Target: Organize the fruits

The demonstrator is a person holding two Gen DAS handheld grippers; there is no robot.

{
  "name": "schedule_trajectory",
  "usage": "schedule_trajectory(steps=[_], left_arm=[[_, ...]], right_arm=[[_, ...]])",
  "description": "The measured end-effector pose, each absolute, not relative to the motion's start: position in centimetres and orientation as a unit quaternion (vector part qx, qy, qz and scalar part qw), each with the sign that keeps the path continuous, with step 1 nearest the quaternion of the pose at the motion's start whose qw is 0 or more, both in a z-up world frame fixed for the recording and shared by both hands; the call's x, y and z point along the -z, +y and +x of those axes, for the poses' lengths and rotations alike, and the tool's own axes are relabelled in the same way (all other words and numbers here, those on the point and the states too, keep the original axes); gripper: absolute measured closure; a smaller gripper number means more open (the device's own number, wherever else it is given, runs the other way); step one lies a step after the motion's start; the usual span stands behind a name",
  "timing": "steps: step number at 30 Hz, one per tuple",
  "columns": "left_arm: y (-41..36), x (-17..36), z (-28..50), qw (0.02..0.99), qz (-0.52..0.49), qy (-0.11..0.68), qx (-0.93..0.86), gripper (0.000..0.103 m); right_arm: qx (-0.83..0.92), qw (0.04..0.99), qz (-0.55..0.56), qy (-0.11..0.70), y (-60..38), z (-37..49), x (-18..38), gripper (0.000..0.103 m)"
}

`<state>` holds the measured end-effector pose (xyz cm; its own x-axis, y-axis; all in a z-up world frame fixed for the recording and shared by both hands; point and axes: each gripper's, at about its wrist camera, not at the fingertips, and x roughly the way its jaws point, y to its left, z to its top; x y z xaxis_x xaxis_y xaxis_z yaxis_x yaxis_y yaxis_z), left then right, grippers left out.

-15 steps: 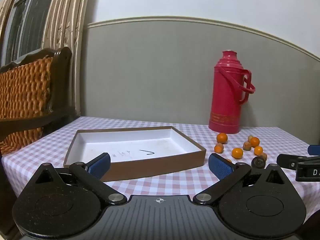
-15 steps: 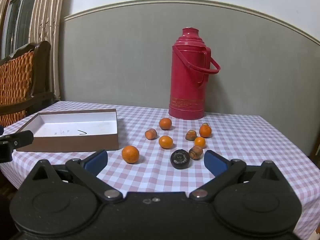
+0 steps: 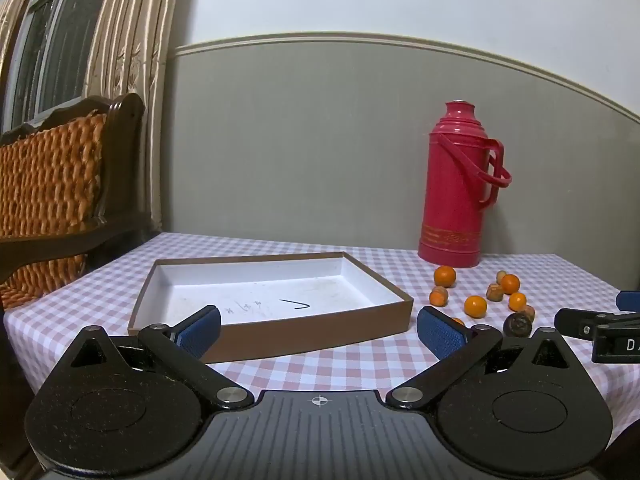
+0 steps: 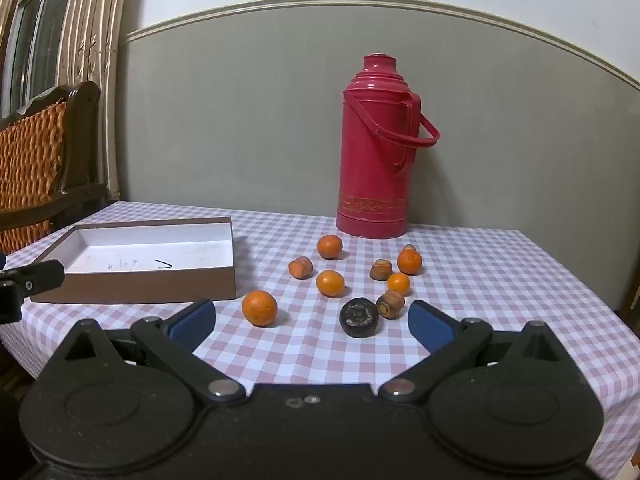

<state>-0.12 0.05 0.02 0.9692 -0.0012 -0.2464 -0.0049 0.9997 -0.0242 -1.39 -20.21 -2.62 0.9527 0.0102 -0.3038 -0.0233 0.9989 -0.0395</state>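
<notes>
Small fruits lie scattered on a pink-and-white checked tablecloth [image 4: 500, 280], to the right of a shallow brown box [image 4: 132, 282] and in front of a red thermos flask [image 4: 376, 152]. The right wrist view shows them most clearly: a large orange [image 4: 259, 308] nearest the camera, a dark, almost black fruit [image 4: 359, 317] to its right, and a brownish shrivelled fruit [image 4: 390, 304] just beside that one. Farther back sit more small oranges [image 4: 330, 283] and several brownish pieces, loosely grouped and mostly apart from each other.

The left wrist view shows the same cluster small and far to the right, with the near orange mostly hidden behind a gripper finger. What that view gives instead is a fuller look into the box [image 3: 256, 292]: its white inside holds no fruit, only a few pen marks on the bottom.

The left gripper [image 3: 320, 328] is released, its blue pads spread wide with nothing between them, hovering just before the near wall of the box. The right gripper [image 4: 312, 320] is likewise released and holds nothing; the large orange and the dark fruit lie on the cloth beyond the gap between its fingers.

Each view catches the tip of the other gripper at its edge. A wooden chair with a woven orange back [image 3: 44, 208] stands at the left, beside a curtained window.
</notes>
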Motion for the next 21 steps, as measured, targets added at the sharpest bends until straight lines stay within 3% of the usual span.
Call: schedule_trajectory(steps=[21], left_arm=[[0.04,-0.03,-0.08,0.992,-0.012,0.125,-0.002,0.0]], right_arm=[[-0.007,0.988,-0.027,0.153,-20.32,-1.5,2.59,0.006]])
